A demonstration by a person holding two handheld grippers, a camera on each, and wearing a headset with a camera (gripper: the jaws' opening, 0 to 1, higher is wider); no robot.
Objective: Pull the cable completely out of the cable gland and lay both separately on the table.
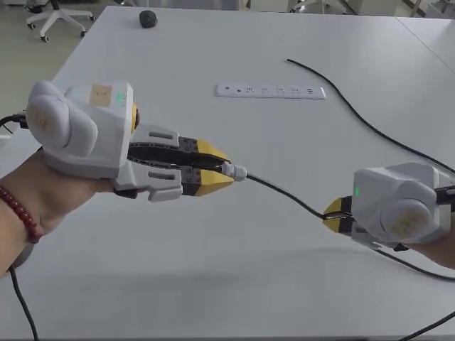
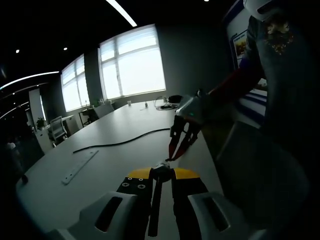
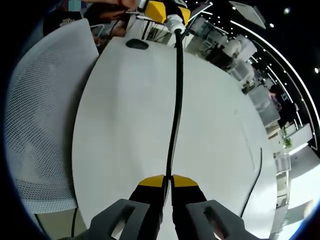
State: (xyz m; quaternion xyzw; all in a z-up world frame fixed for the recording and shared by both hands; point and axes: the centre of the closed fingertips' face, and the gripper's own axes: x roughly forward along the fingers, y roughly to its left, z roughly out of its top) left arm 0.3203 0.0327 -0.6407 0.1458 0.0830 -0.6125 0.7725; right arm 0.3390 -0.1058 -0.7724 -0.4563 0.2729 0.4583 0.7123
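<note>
At the left of the head view, a hand [image 1: 39,195] wearing one red bead bracelet [image 1: 21,213] is holding the left claw [image 1: 226,169] low over the white desk [image 1: 213,277]. Its yellow-tipped jaws are pressing together on the one white cable gland [image 1: 238,172], which is sticking out just past the tips. The gland is acting as the only holder here. One black cable [image 1: 284,193] is sitting in it, coming out of its right end and not yet pulled free.

The cable is running in the air down and to the right, above the desk, to the right claw [image 1: 333,213]. That claw's jaws are closing on the cable. In the right gripper view the two yellow tips are meeting around the cable, and it is stretching straight ahead to the gland and the other claw.

Beyond the right claw, more black cable is trailing off toward the desk's right edge.

Farther back on the desk, one white power strip [image 1: 270,91] is lying flat. One dark rounded object [image 1: 147,18] is resting near the far edge. A second stretch of black cable [image 1: 370,126] is curving across the right half, and I cannot tell whether it is joining the gripped one. A mesh chair [image 3: 45,125] is standing beside the desk in the right gripper view.
</note>
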